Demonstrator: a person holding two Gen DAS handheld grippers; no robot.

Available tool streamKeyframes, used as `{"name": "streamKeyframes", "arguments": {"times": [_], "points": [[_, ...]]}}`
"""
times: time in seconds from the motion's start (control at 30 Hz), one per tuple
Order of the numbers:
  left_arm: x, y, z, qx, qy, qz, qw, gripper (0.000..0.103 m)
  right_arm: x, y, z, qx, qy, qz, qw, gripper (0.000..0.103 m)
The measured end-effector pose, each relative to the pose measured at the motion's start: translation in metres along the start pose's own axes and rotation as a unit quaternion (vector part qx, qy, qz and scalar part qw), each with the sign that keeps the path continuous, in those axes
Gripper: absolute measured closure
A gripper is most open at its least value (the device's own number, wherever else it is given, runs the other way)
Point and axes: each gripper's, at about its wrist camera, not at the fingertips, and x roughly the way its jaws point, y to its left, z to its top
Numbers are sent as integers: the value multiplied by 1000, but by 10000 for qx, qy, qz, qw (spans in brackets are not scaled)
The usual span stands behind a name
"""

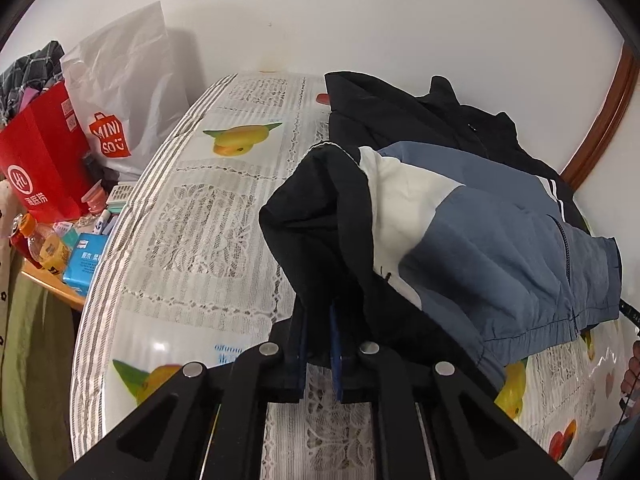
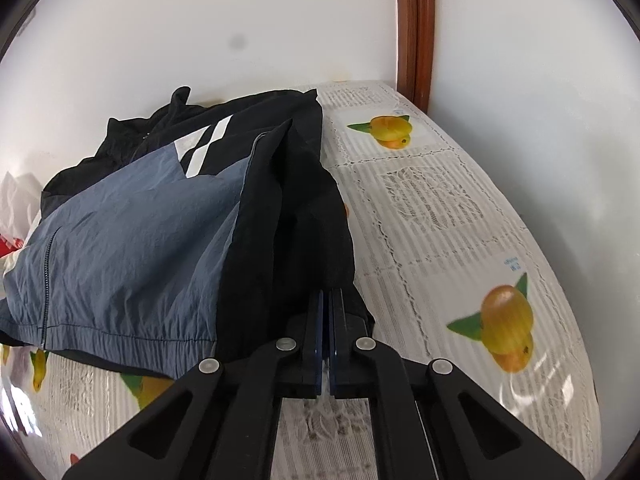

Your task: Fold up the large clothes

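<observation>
The jacket (image 1: 480, 216) lies on the table (image 1: 192, 240), which carries a lace-patterned cover printed with fruit. The garment is black with blue-grey panels, a white patch and white stripes.

Left gripper (image 1: 318, 316): clenched on the jacket. Black fabric is pinched between its blue-lined fingers (image 1: 335, 344), and a bunched black fold, apparently a sleeve end, rises directly ahead of the fingertips. The blue-grey body and its elastic hem extend to the right of this gripper. To its far left, at the table edge, stand a red paper bag (image 1: 44, 160), a white shopping bag (image 1: 120, 92), a bottle (image 1: 44, 248) and small boxes.

Right gripper (image 2: 326, 300): clenched on the jacket. Its fingers (image 2: 318, 332) stand nearly together, tips buried in the black side edge of the garment. The blue-grey panel, the zip and the gathered hem spread to the left of this gripper; bare table cover lies to its right. A wooden door frame (image 2: 416, 28) stands ahead and to the right against the white wall.

A hand (image 1: 632, 368) shows partly at the right edge of the left wrist view.
</observation>
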Motion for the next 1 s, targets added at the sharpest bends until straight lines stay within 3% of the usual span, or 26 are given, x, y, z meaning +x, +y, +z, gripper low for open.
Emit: {"name": "streamKeyframes", "arguments": {"times": [0.57, 0.7, 0.83, 1.0], "points": [[-56, -3, -62, -28, 89, -45, 9999, 93, -31, -5, -28, -1, 92, -79, 9999, 101], [-63, -1, -69, -68, 106, 16, 9999, 87, -36, -7, -33, -3, 102, -299, 9995, 99], [-78, 1, -67, -109, -31, 75, 9999, 82, -59, -6, -31, -9, -161, -278, 9995, 92], [-103, -1, -67, -173, -386, -174, 9990, 53, -82, 15, -34, -149, -446, 218, 9987, 63]]}}
